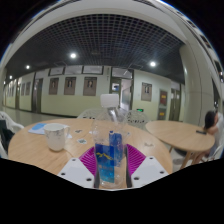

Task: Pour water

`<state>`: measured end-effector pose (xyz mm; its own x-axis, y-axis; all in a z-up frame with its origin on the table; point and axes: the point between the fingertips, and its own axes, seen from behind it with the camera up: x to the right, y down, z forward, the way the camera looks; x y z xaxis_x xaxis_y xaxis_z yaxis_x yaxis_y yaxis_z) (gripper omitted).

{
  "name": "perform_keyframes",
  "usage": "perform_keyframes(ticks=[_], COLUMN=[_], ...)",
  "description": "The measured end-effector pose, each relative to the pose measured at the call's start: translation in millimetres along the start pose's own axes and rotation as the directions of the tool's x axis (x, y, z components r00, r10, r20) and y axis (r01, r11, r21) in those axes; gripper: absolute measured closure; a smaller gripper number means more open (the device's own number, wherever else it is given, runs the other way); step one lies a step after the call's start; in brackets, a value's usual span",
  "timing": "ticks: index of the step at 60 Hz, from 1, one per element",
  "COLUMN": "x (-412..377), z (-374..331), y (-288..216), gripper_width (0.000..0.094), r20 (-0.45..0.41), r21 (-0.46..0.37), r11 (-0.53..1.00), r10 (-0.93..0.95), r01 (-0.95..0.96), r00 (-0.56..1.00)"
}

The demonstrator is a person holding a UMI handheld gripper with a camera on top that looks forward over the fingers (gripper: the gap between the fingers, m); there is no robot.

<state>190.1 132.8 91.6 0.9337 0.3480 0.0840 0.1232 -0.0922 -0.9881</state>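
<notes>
Gripper view shows a clear plastic water bottle [110,150] with a blue label standing upright between the two fingers of the gripper [110,160]. The magenta pads [92,160] lie close against its sides, so the jaws seem clamped on the bottle. It looks lifted a little above the round wooden table [40,152]. To the left on this table stands a white cup [56,136], well apart from the bottle; it is probably where the water must go. A second round table [178,135] is at the right, with a person [211,124] sitting beyond it. I judge that grasping is done, but tilting and pouring are not yet begun.
</notes>
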Motion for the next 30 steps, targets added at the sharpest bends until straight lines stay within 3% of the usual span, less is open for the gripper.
perform_keyframes(ticks=[8,13,21,28,30], x=[-3.4,-10.2,-40.1,-77.4,-77.0], z=[13.3,29.8,50.8,60.7,61.7], y=[-41.3,-76.3,-127.0,-135.7,-144.1], gripper_width=[0.0578,0.0579,0.0581,0.0580,0.0579], r20=[-0.046,-0.106,-0.180,-0.193,-0.157], r21=[-0.008,-0.022,-0.067,-0.102,-0.084], r11=[0.959,0.820,0.369,-0.102,-0.228], r10=[-0.283,-0.570,-0.918,-0.974,-0.958], r01=[0.283,0.571,0.927,0.990,0.970], r00=[0.958,0.815,0.353,-0.121,-0.239])
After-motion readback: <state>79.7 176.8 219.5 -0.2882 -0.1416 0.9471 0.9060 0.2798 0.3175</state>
